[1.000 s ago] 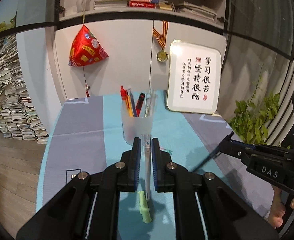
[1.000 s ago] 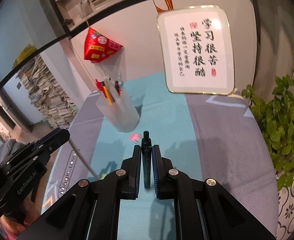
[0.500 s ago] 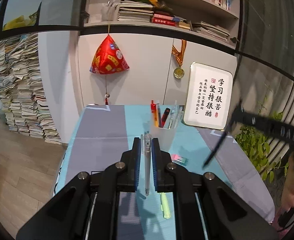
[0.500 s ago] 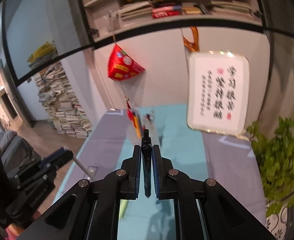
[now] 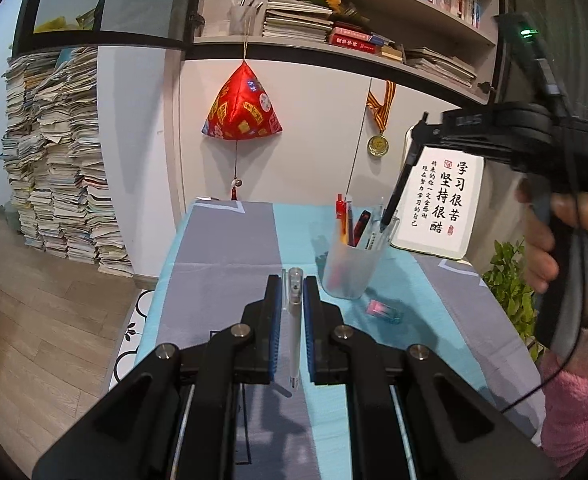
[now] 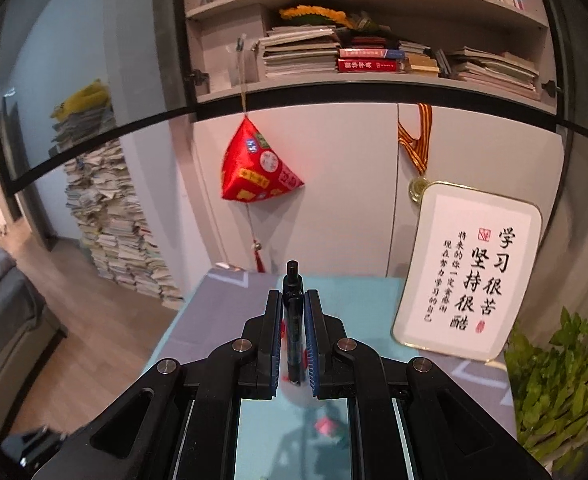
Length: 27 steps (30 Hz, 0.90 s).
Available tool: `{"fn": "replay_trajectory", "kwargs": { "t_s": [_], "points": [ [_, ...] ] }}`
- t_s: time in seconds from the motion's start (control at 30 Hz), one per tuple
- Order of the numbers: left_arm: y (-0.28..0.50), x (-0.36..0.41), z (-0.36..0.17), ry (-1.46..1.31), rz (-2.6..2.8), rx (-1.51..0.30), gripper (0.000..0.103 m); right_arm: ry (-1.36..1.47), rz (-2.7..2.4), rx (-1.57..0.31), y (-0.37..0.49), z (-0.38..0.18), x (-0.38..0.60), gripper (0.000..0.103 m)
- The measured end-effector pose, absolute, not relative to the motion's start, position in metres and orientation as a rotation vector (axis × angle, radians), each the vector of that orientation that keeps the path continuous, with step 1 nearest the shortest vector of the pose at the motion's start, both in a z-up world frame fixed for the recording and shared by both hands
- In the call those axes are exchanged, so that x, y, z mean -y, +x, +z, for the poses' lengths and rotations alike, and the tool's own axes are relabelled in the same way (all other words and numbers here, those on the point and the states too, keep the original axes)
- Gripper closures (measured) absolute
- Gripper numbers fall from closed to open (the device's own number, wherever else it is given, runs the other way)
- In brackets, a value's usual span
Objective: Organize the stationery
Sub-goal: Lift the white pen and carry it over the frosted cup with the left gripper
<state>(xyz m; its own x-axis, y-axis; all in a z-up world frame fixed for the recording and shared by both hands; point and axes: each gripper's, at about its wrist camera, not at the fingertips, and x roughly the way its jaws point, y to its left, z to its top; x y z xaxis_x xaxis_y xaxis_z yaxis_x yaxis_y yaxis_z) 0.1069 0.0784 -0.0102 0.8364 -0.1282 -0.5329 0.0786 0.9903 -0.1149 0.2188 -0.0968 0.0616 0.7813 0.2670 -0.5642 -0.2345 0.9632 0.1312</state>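
frosted plastic cup (image 5: 352, 268) (translucent), woven tablecloth (image 5: 222, 264)

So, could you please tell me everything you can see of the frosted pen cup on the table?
The pen cup is a translucent, frosted tumbler, plastic by its look, tapering slightly toward the base. It stands upright on the teal stripe of the tablecloth, in front of the framed calligraphy sign. Several pens stick out of it, among them a red one. A small clear eraser-like block lies just beside its base. The black pen in the right hand-held gripper points down at its rim.
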Motion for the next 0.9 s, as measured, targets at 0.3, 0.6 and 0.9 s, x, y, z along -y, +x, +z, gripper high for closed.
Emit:
{"fn": "replay_trajectory", "kwargs": {
  "t_s": [0.3, 0.6, 0.9],
  "points": [
    [0.113, -0.084, -0.014, -0.098, -0.109, -0.573, 0.094, 0.028, 0.244, -0.726, 0.251, 0.019, 0.087, 0.091],
    [0.12, -0.082, -0.019, -0.095, -0.111, -0.591, 0.094, 0.006, 0.248, -0.792, 0.258, -0.011, 0.083, 0.091],
    [0.121, -0.077, -0.019, -0.085, -0.115, -0.6, 0.094, -0.004, 0.237, -0.808, 0.261, -0.02, 0.082, 0.091]
  ]
}}
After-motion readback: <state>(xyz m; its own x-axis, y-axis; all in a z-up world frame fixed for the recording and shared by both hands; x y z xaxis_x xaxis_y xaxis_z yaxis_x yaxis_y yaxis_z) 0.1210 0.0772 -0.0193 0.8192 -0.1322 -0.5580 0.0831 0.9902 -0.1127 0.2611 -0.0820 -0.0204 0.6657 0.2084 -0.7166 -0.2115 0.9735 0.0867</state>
